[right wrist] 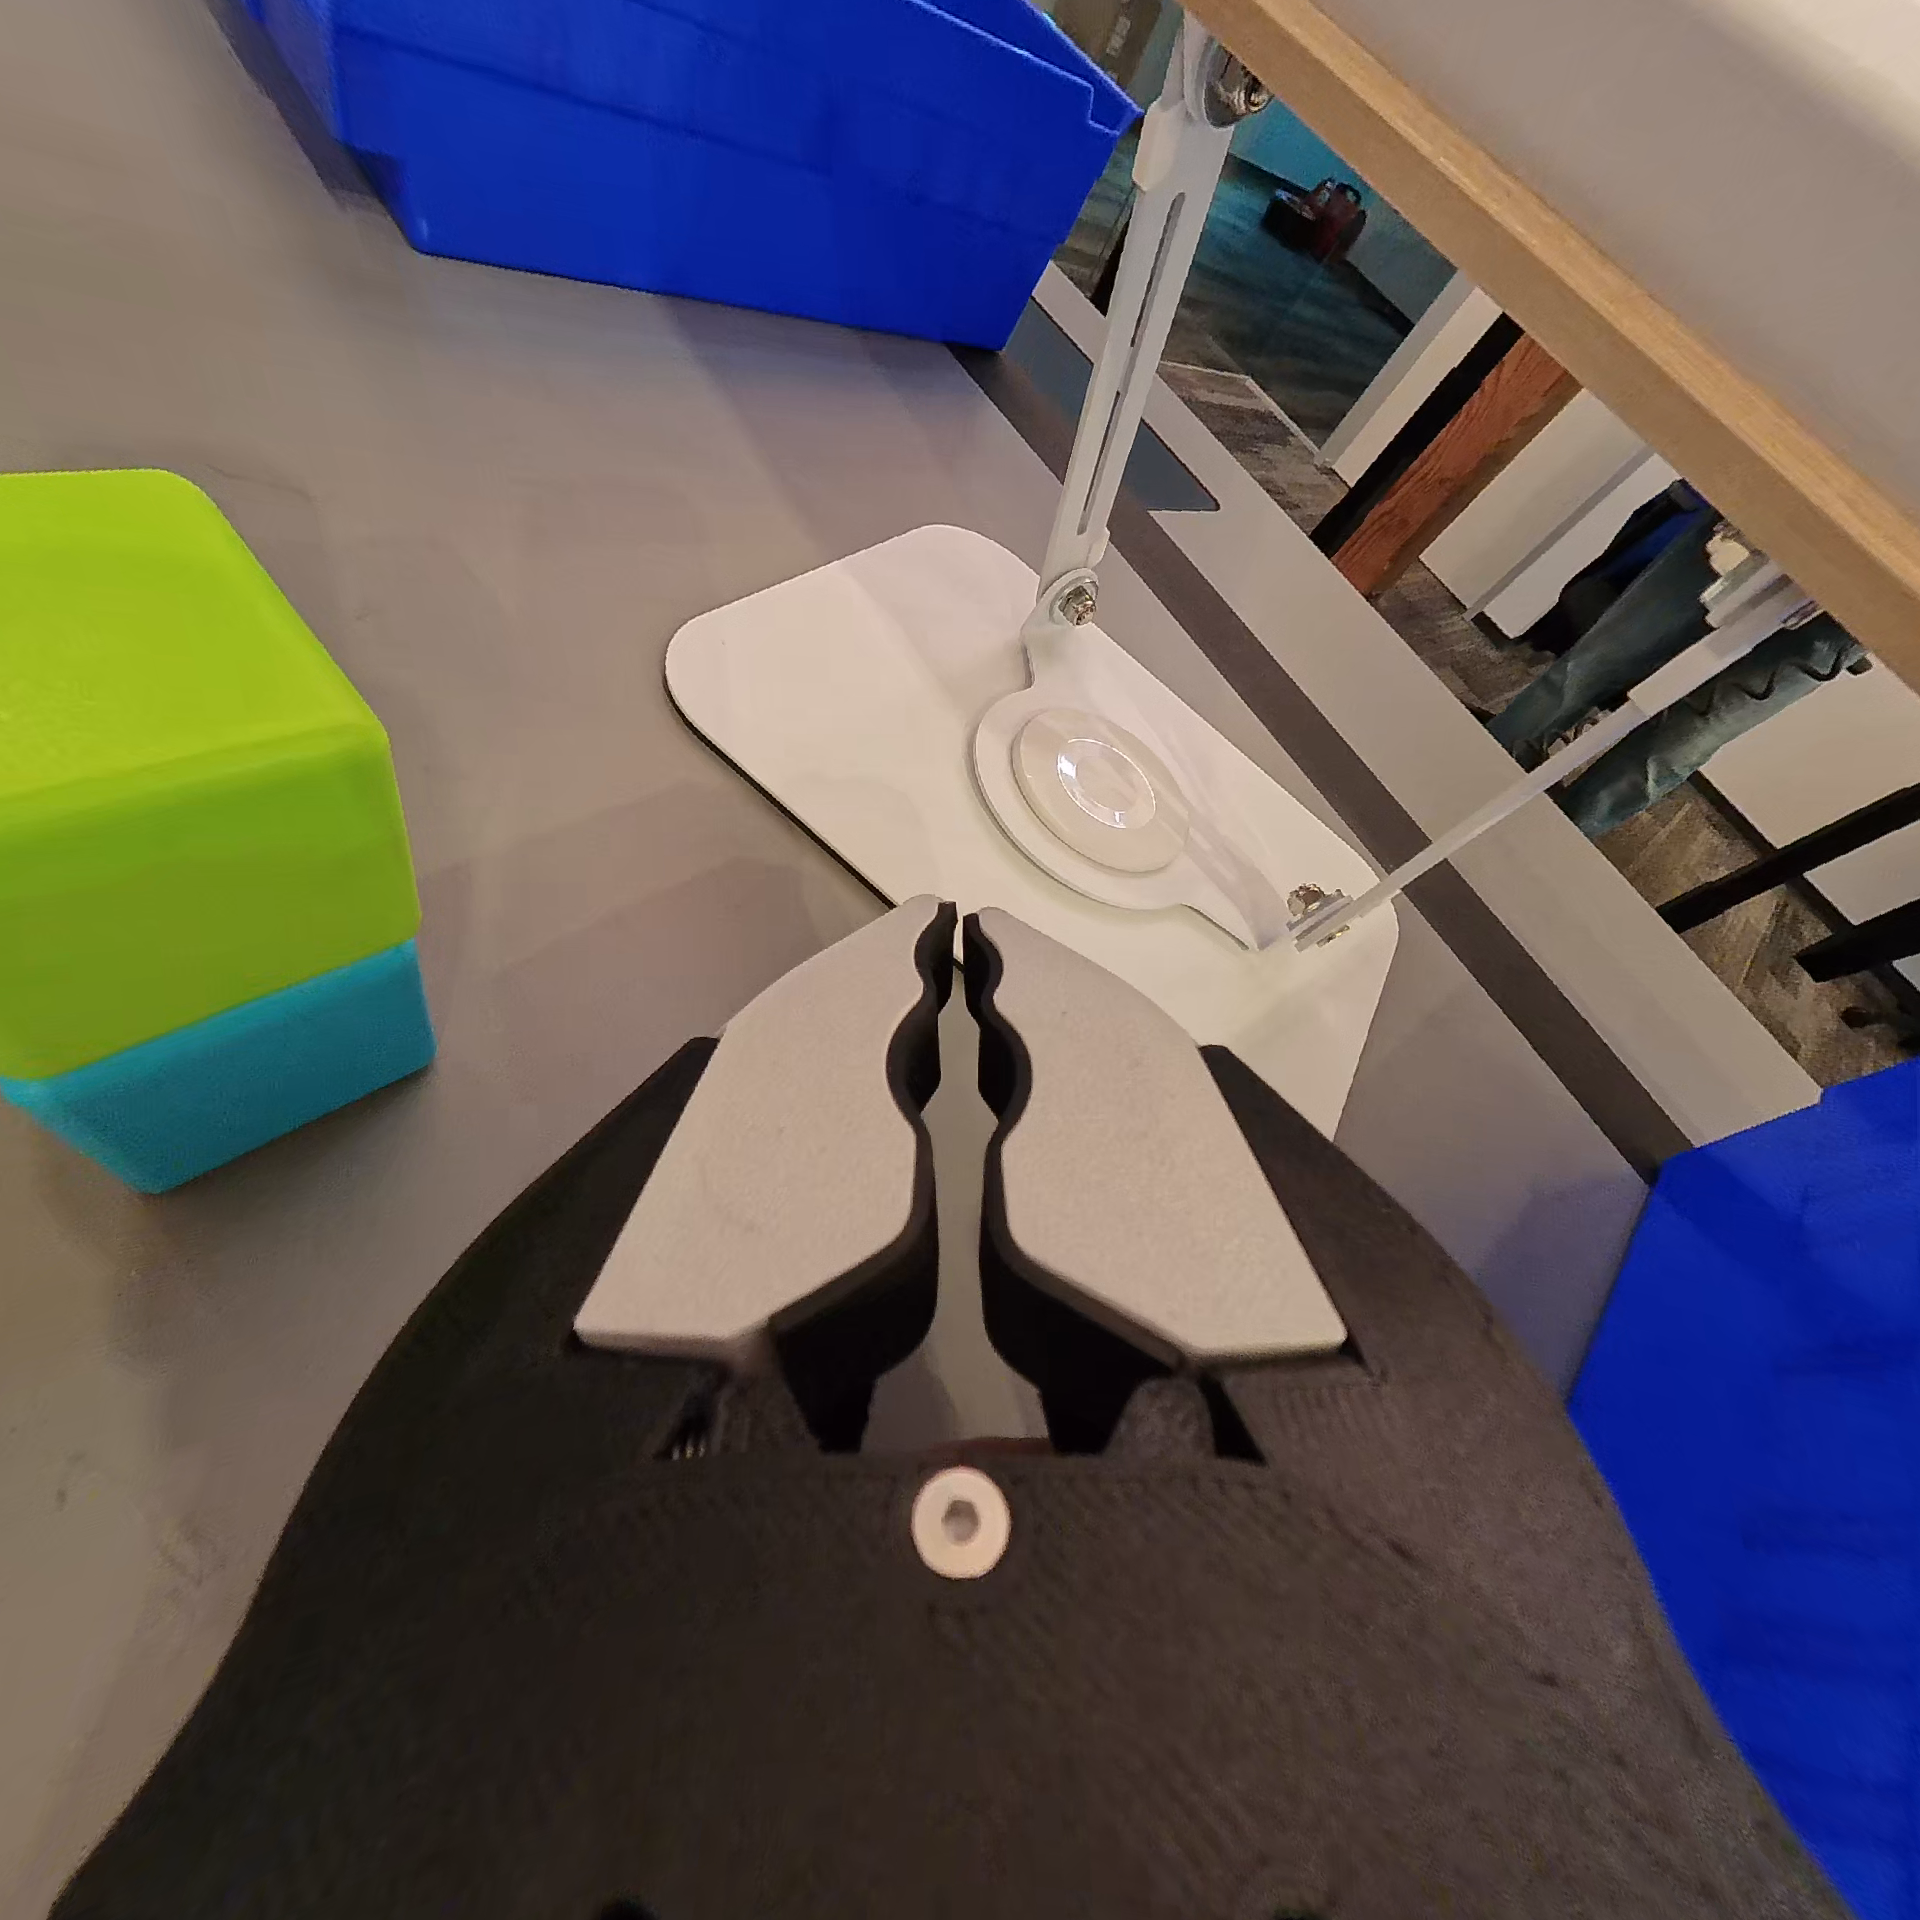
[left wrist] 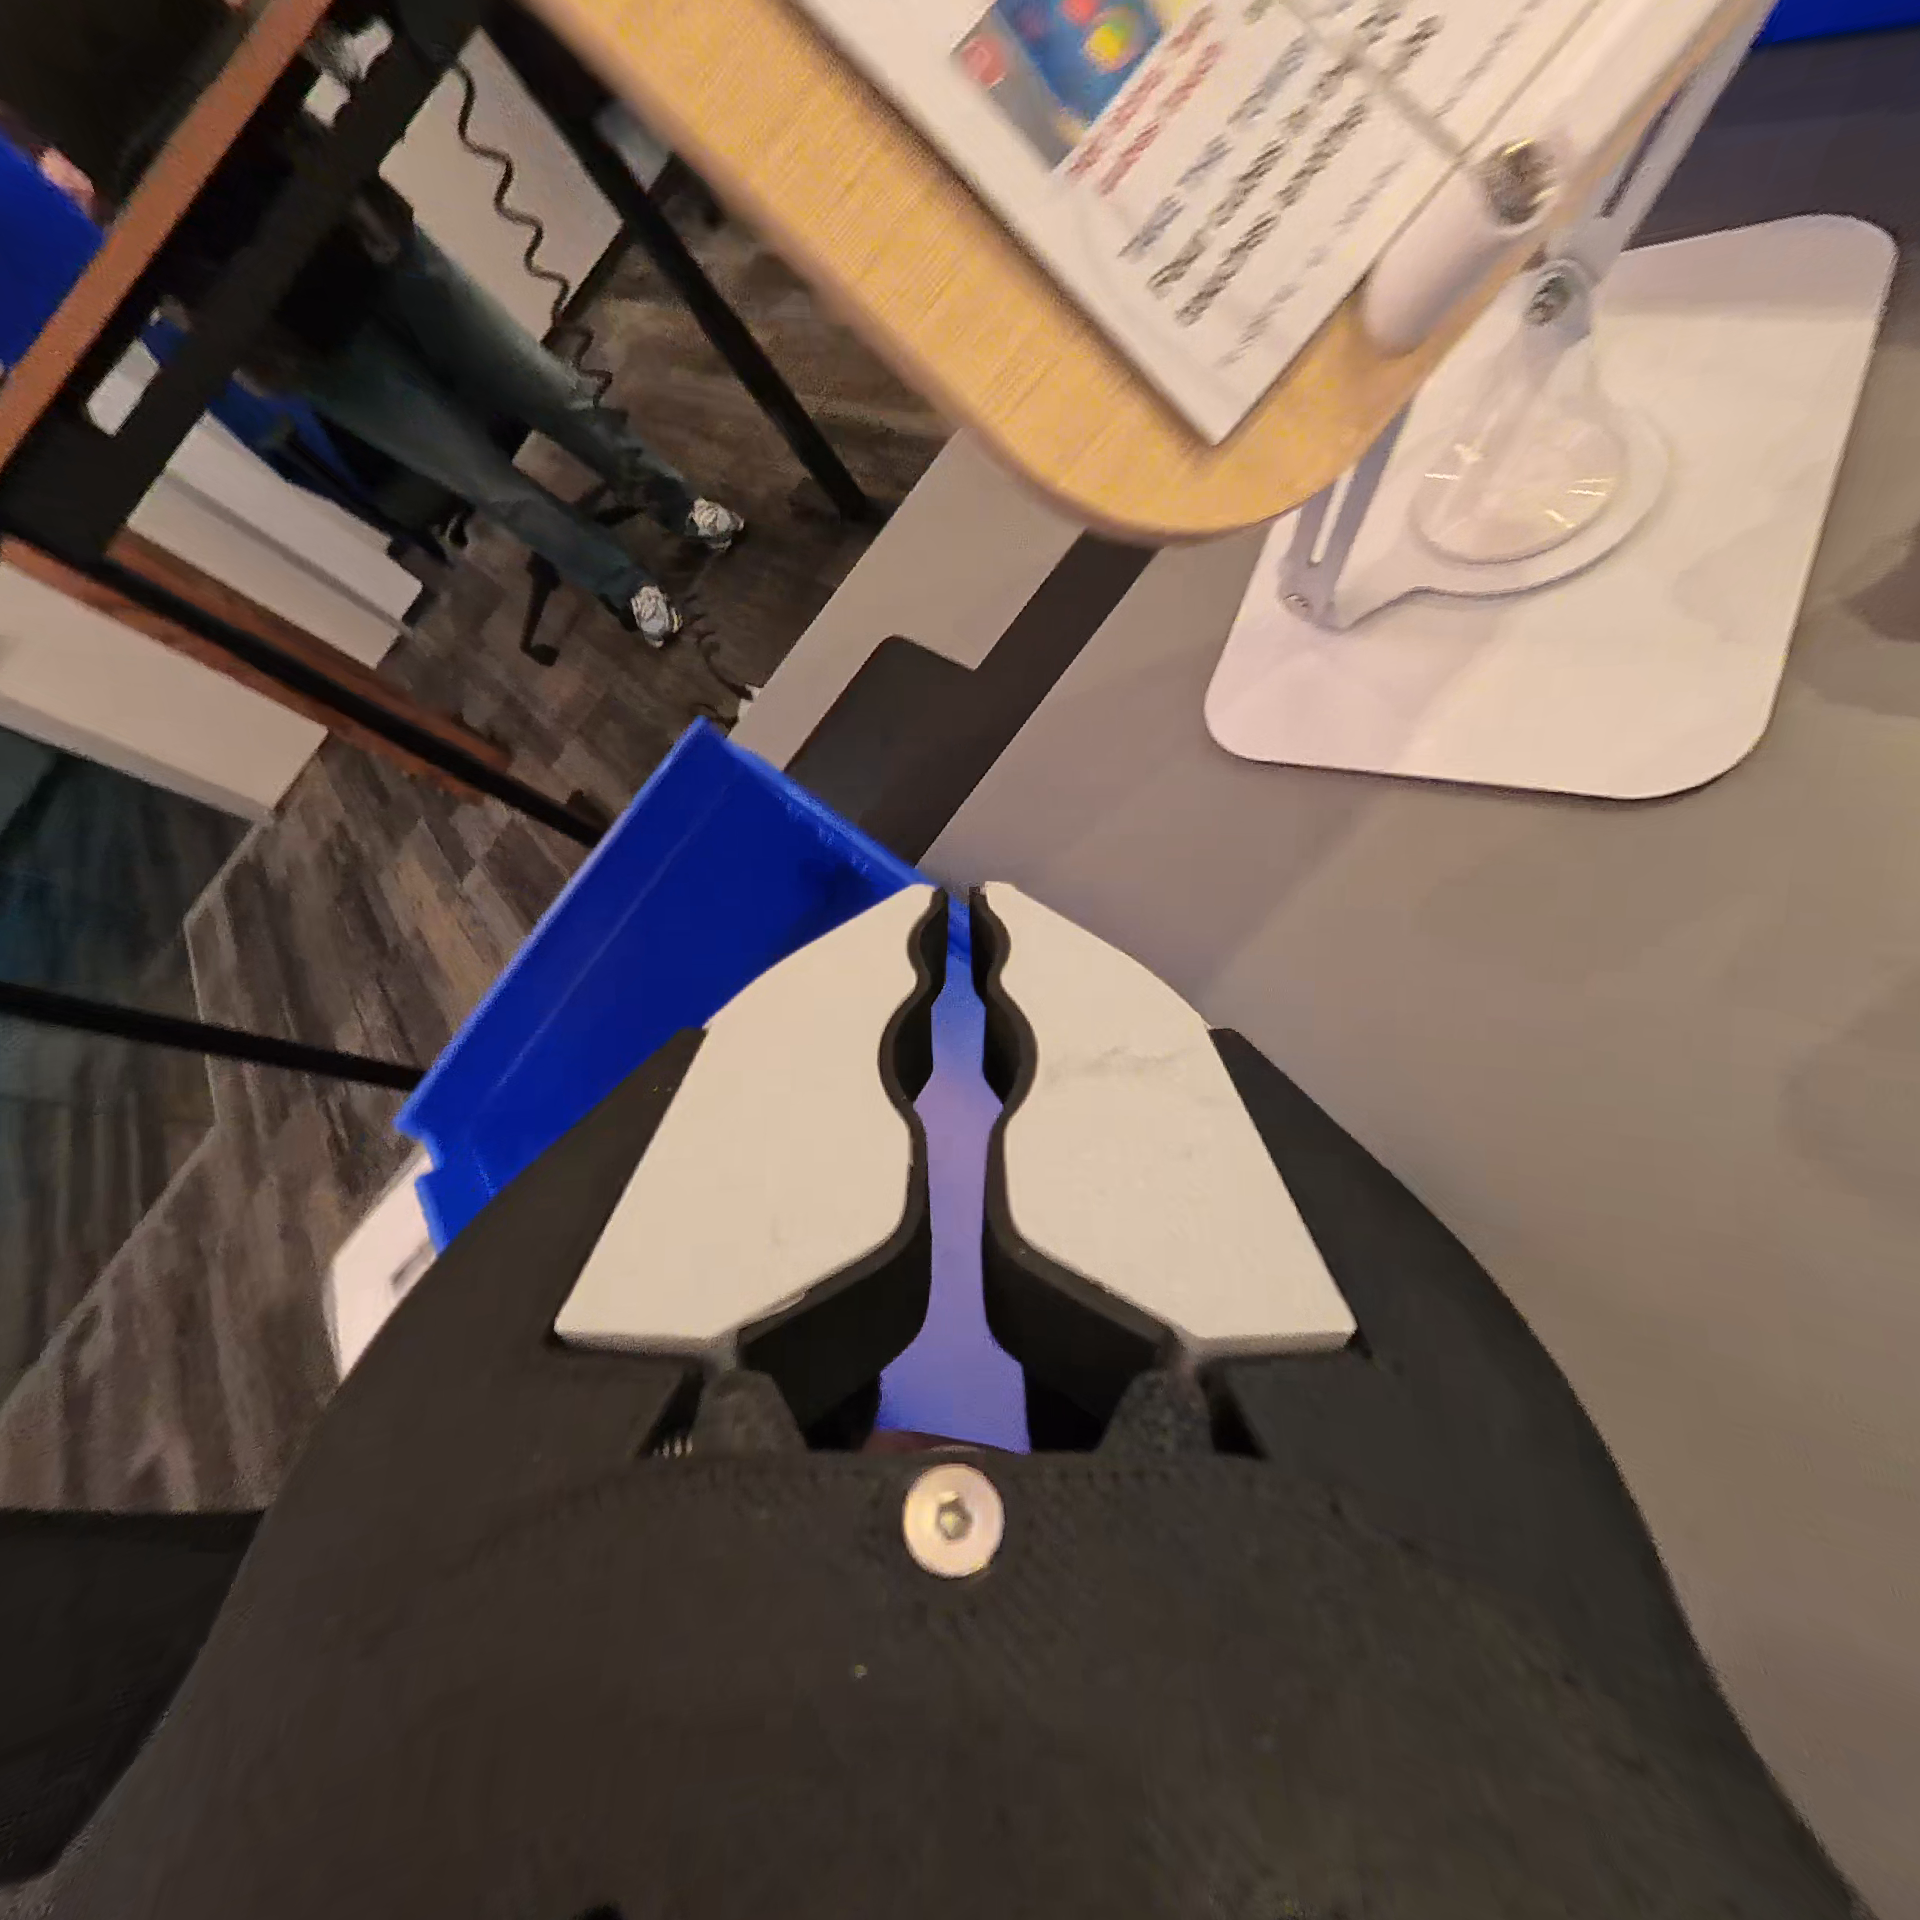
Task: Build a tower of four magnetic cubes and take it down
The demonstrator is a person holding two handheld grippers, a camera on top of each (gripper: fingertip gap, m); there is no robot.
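In the right wrist view a lime green cube (right wrist: 177,748) sits stacked on a teal cube (right wrist: 239,1081) on the grey table (right wrist: 520,540), at the left edge. My right gripper (right wrist: 958,920) is shut and empty, well to the right of the stack, its tips over the near edge of a white stand base (right wrist: 862,717). My left gripper (left wrist: 958,899) is shut and empty, hovering over a blue bin (left wrist: 644,977) at the table's left edge. No cubes show in the left wrist view.
A white stand base (left wrist: 1558,623) carries a tilted wooden board (left wrist: 883,208) with a printed sheet overhead. Blue bins stand at the back (right wrist: 707,135) and at the right (right wrist: 1787,1403). Beyond the table edge are floor, desks and a person's legs (left wrist: 499,436). The lime green cube (right wrist: 177,748) is closer to my right gripper, around 10 cm from its tips; the left tips are 30 cm off.
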